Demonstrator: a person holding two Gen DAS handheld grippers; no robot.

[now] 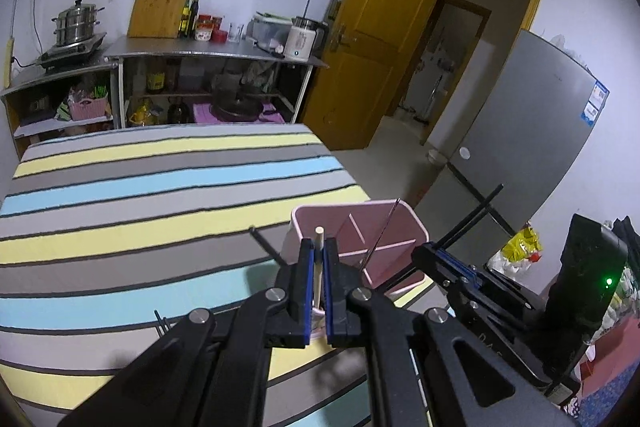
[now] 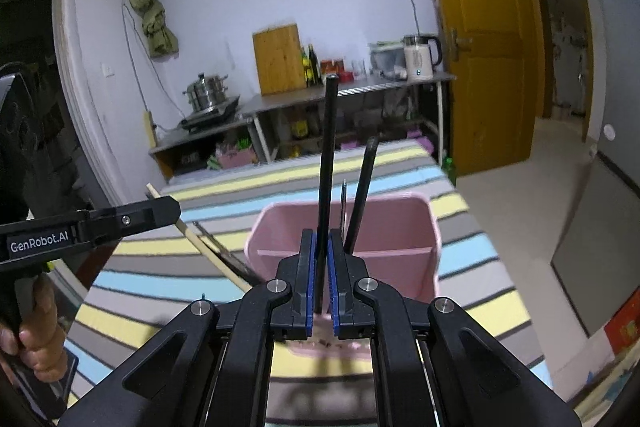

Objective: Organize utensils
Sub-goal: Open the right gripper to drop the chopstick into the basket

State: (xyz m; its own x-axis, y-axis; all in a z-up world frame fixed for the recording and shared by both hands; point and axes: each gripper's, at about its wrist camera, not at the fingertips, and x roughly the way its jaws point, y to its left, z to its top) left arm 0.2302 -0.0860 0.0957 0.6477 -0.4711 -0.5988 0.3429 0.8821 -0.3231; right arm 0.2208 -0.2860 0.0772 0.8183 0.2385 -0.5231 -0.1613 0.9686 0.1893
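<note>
From my left camera I see the left gripper (image 1: 319, 259) with its blue-padded fingers (image 1: 307, 279) clamped on a pale wooden chopstick (image 1: 318, 267), whose round end pokes up just past the fingertips. Directly beyond it stands the pink plastic utensil holder (image 1: 384, 227), a rectangular bin with inner dividers, sitting near the right edge of the striped cloth-covered table (image 1: 160, 195). A thin dark stick (image 1: 382, 235) leans inside one of its compartments. A black chopstick (image 1: 266, 247) lies on the cloth just left of the holder.

On the right side of that view I see the right gripper (image 1: 434, 251) with black sticks jutting up from it.

From my right camera, the right gripper's fingers (image 2: 335, 267) are pinched tight on a long black chopstick (image 2: 327, 167) that stands almost upright over the pink holder. A second black chopstick (image 2: 362, 195) leans just beside it; I cannot tell whether it is gripped or resting in the bin. To the left, a hand (image 2: 40, 323) carries the left gripper, the pale chopstick slanting down from it toward the table.
</note>
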